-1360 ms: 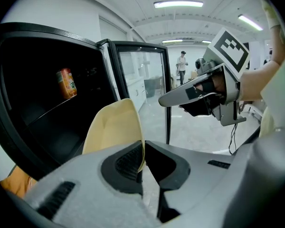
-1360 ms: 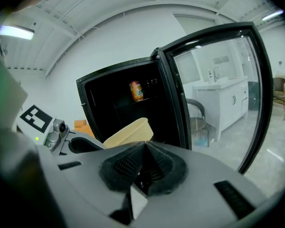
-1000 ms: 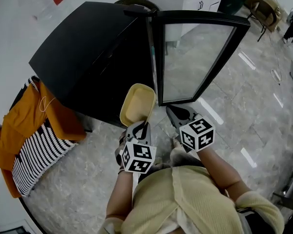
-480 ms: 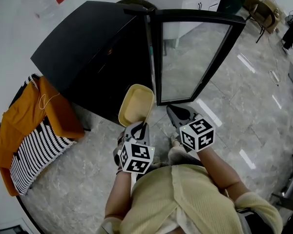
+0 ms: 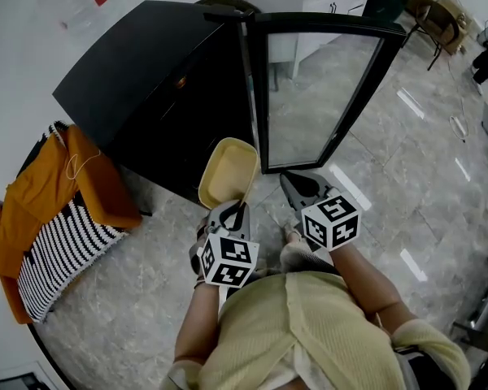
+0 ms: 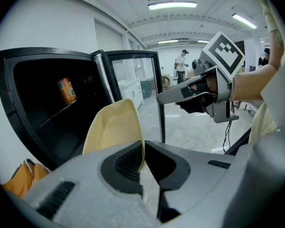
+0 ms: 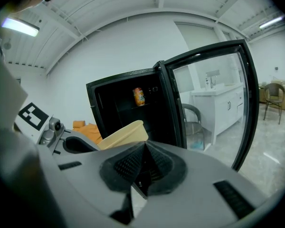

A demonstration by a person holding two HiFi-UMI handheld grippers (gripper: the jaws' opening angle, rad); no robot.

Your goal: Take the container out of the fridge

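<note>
Overhead, the head view shows the left gripper (image 5: 237,211) clamped on the near rim of a cream plastic container (image 5: 228,171), which juts toward 12 o'clock in front of the black mini fridge (image 5: 146,80). The fridge's glass door (image 5: 325,88) stands open toward 1 o'clock. The right gripper (image 5: 297,187) sits at 3 o'clock of the left one, near it. An orange cloth (image 5: 57,185) lies at 9 o'clock. From the left gripper view, the jaws pinch the container's thin wall, the tub tilting up toward 11 o'clock, and an orange can (image 6: 66,90) stands inside the fridge at 10 o'clock. From the right gripper view, the jaws are pressed together with nothing between them, and the container shows at 10 o'clock of them.
</note>
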